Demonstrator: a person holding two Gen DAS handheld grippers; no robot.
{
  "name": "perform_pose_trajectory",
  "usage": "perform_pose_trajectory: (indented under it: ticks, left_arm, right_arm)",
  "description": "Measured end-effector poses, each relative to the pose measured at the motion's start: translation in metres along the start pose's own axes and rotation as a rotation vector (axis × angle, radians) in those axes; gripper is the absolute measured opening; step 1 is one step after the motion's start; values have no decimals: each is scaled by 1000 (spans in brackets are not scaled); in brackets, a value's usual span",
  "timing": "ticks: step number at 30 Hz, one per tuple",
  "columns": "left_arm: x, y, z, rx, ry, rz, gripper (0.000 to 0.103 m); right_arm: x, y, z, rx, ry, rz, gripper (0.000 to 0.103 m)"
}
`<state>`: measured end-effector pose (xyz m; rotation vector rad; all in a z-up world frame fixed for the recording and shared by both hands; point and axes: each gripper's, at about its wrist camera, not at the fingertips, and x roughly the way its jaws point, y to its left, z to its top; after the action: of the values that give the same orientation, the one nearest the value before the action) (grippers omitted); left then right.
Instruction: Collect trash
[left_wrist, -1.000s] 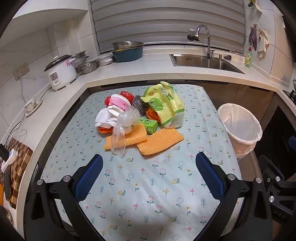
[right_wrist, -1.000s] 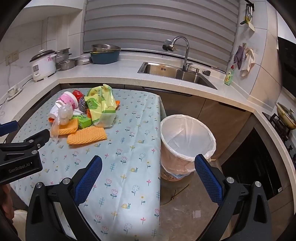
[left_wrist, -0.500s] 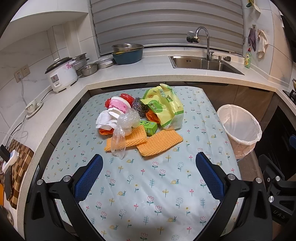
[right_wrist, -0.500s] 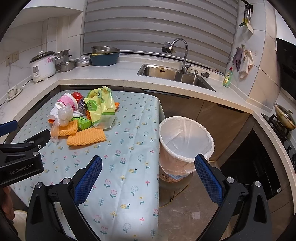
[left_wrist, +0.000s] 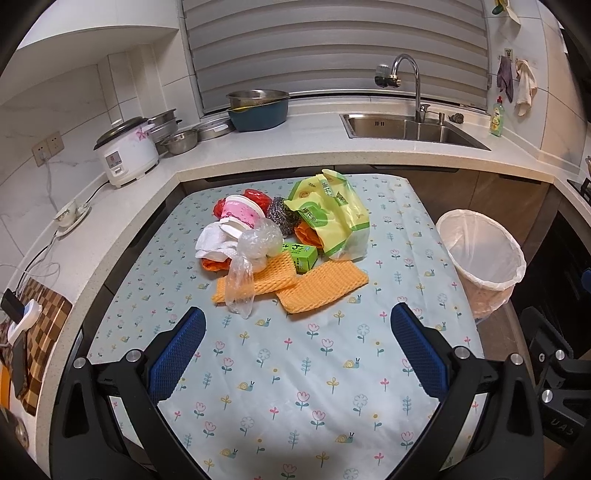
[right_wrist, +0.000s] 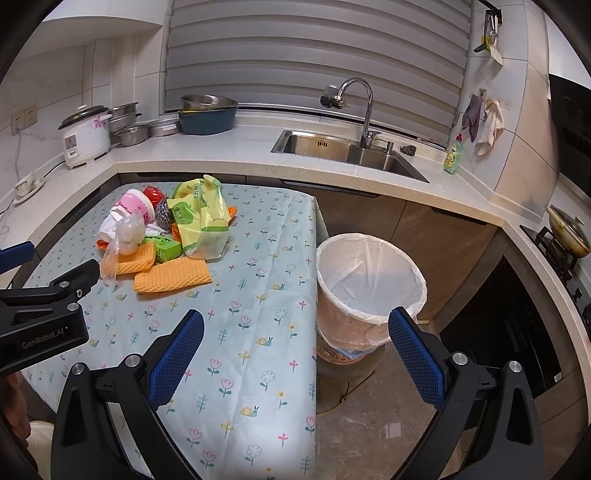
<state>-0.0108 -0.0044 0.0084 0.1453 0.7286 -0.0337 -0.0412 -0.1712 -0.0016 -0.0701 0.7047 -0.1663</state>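
A pile of trash lies on the flowered tablecloth (left_wrist: 295, 369): a yellow-green snack bag (left_wrist: 328, 218), a pink cup (left_wrist: 240, 214), a steel scourer (left_wrist: 282, 218), a green box (left_wrist: 301, 256), a clear plastic bag (left_wrist: 243, 280), white tissue (left_wrist: 212, 242) and two orange foam sleeves (left_wrist: 321, 288). A bin with a white liner (left_wrist: 480, 254) stands on the floor right of the table; it also shows in the right wrist view (right_wrist: 369, 280). My left gripper (left_wrist: 295, 350) is open and empty above the table, short of the pile. My right gripper (right_wrist: 295, 354) is open and empty over the table's right edge.
A counter runs behind and to the left with a rice cooker (left_wrist: 125, 151), steel bowls (left_wrist: 177, 140), a blue basin (left_wrist: 258, 110) and a sink (left_wrist: 410, 127). A checkered board (left_wrist: 40, 332) lies at the left. A stove with a pan (right_wrist: 569, 232) is far right.
Both grippers have pulled back and risen slightly, so the pile and bin look a little farther away. Both stay open and nothing on the table has moved.
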Motion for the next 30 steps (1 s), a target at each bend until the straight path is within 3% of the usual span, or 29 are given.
perform_pose_trajectory:
  ticks: [30]
  left_arm:
    - [3,-1,-2,3,17,-3,96]
  right_arm:
    - [-1,-1,1,1,-12,-1,96]
